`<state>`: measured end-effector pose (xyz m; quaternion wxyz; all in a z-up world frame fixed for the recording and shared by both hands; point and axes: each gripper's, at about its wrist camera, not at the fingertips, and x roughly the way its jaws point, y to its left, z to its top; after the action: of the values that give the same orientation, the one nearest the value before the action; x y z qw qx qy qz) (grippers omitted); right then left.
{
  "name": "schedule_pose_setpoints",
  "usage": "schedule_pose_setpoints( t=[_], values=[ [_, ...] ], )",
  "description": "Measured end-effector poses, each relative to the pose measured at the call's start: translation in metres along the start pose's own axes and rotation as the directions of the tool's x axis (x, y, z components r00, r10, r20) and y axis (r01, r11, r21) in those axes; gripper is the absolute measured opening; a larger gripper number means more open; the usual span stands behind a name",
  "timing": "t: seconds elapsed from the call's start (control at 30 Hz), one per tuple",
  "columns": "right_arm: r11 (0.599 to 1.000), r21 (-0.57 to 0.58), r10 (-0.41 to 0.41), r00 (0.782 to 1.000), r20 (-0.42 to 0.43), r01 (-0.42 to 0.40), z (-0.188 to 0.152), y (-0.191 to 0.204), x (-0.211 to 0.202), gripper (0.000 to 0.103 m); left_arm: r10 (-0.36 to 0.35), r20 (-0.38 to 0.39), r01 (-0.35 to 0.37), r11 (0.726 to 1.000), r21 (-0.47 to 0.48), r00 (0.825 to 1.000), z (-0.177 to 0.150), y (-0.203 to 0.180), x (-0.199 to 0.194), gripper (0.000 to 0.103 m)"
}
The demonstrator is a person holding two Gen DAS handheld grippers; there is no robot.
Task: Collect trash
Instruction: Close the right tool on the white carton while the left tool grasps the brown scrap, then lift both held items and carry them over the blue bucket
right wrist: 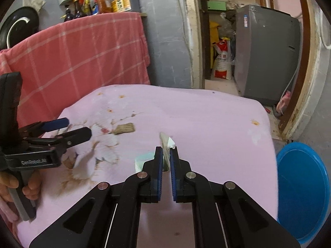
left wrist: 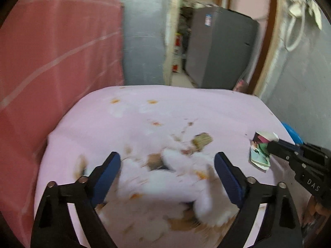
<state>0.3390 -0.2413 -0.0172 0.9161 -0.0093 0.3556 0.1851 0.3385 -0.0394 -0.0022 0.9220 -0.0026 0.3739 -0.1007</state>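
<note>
Left wrist view. Nearest the lens: the left gripper point(left wrist: 167, 163), its 2 blue-padded fingers point(left wrist: 108, 175) spread wide with nothing between them, poised over the pink floral cloth point(left wrist: 217, 111) that covers the table. Picture is motion-blurred. A small brown tuft of trash point(left wrist: 201, 140) lies on the cloth just beyond the fingertips, long axis running left to right. At right, the right gripper point(left wrist: 269, 147) reaches in from the edge, pinching a crumpled printed wrapper point(left wrist: 261, 150) near the cloth's right border. The far edge of the cloth is rounded; open floor beyond it. A red checked towel point(left wrist: 51, 62) hangs close along the left side. A grey appliance point(left wrist: 221, 47) stands well behind.

Right wrist view. Nearest: the right gripper point(right wrist: 166, 153), pads pressed together on the wrapper point(right wrist: 166, 142), which stands on edge between them, pointing away from the camera; it sits mid-cloth point(right wrist: 206, 113), toward the right. The left gripper point(right wrist: 78, 128) enters from the left, held by a hand point(right wrist: 8, 186), fingers apart, tips near the tuft point(right wrist: 124, 128). A blue basin point(right wrist: 302, 186) sits below the cloth's right edge, unobstructed. Towel point(right wrist: 82, 57) at left; bottles point(right wrist: 99, 0) on a shelf above.
</note>
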Motion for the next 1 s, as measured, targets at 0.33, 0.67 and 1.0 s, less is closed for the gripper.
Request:
schedule_pose_setpoints(
  t=[0.33,0.67,1.0],
  values=[
    [0.996,0.081,0.034,0.999,0.023,-0.036,-0.001,-0.028,-0.003,0.005,-0.027,-0.121,0.045,0.988,0.148,0.992,0.019,-0.030,0.055,0.055],
    [0.993,0.094,0.069,0.997,0.034,-0.072,-0.001,-0.032,-0.007,0.005,-0.066,-0.182,0.105,0.970,0.217,0.981,0.018,-0.043,0.067,0.022],
    [0.993,0.095,0.063,0.993,0.095,-0.072,-0.004,-0.035,-0.019,0.004,-0.077,-0.144,0.098,0.985,0.142,0.987,0.012,-0.047,0.050,0.014]
  ],
)
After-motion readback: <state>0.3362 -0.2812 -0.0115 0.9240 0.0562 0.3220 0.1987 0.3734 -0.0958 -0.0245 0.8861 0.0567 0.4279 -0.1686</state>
